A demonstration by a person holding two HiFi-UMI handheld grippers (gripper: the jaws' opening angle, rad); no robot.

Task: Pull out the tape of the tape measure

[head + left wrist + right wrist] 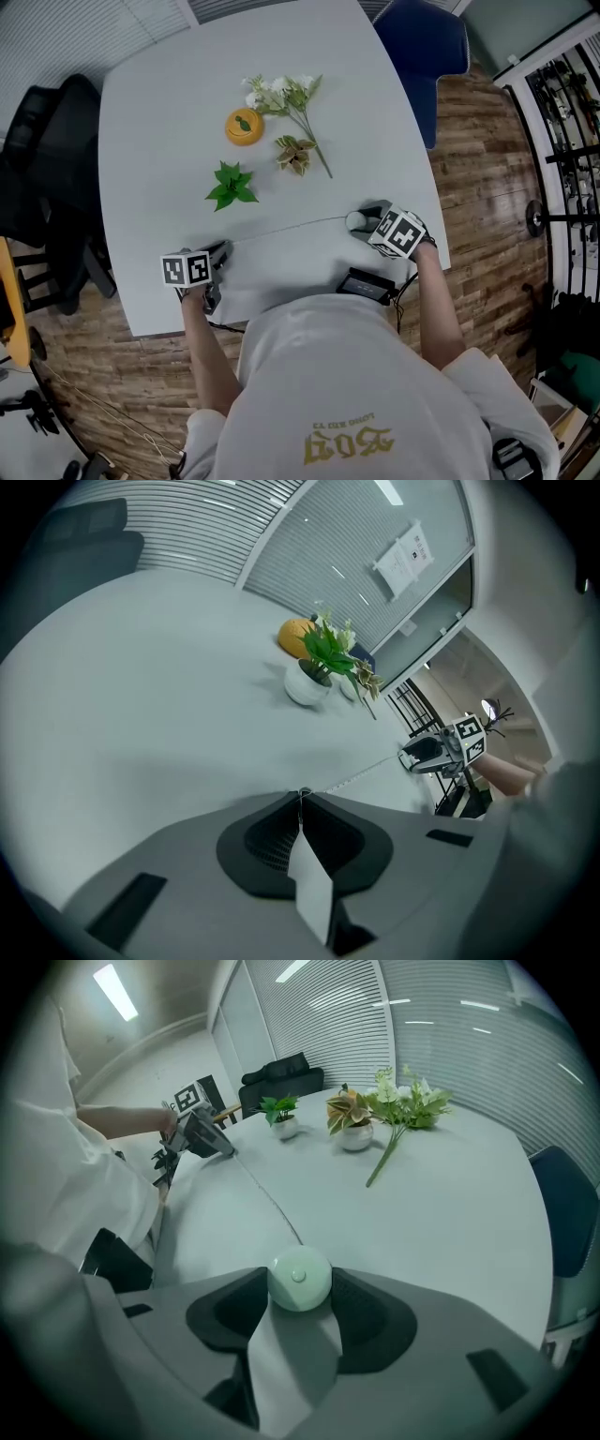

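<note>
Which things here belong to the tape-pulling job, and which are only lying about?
Job: round tape measure, held by right tool; tape, its end pinched by left tool.
Lying about: green plant, variegated plant, white flowers, orange object, black box.

On the white table (pixel 159 141), a green potted plant (pixel 231 185) is seen, with an orange round object (pixel 244 127) at its twelve o'clock, a white-flowered sprig (pixel 291 98) at one o'clock and a variegated plant (pixel 294 154) at two o'clock.
</note>
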